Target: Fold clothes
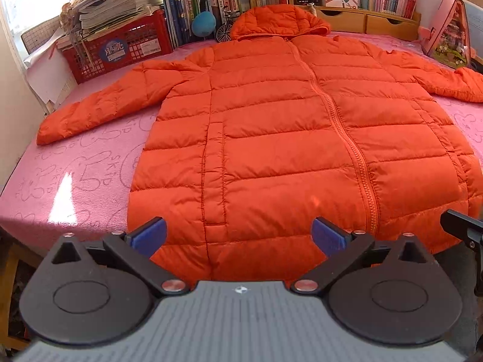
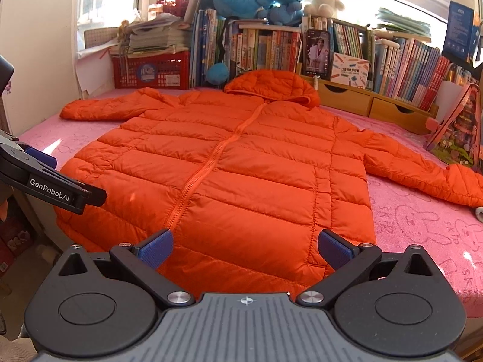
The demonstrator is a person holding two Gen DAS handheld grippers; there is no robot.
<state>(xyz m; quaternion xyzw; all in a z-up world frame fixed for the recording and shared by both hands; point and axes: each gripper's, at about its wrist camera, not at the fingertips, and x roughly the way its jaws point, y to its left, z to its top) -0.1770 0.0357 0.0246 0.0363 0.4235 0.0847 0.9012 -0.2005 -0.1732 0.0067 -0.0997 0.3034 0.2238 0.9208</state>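
A: Where is the jacket (image 1: 289,138)?

B: Spread flat, front up and zipped, on the pink cover (image 1: 75,163) of the table. Its hood (image 1: 279,19) points at the bookshelf (image 2: 392,60), both sleeves lie out to the sides, and the hem hangs a little over the near edge.

A: Folded at all?

B: No fold shows. It lies open, as a jacket does when laid out for folding or opened again; I cannot tell which.

A: And the grippers?

B: The left gripper (image 1: 238,233) and right gripper (image 2: 246,249) hang side by side just off the hem, fingers spread wide, holding nothing. I judge they are held there because the hem is the nearest free edge.

A: Room to work?

B: Bare cover lies under and around both sleeves. The red crate (image 1: 120,45) sits beyond the left sleeve (image 1: 99,105), and a pink toy house (image 2: 455,132) stands close to the right sleeve (image 2: 422,166).
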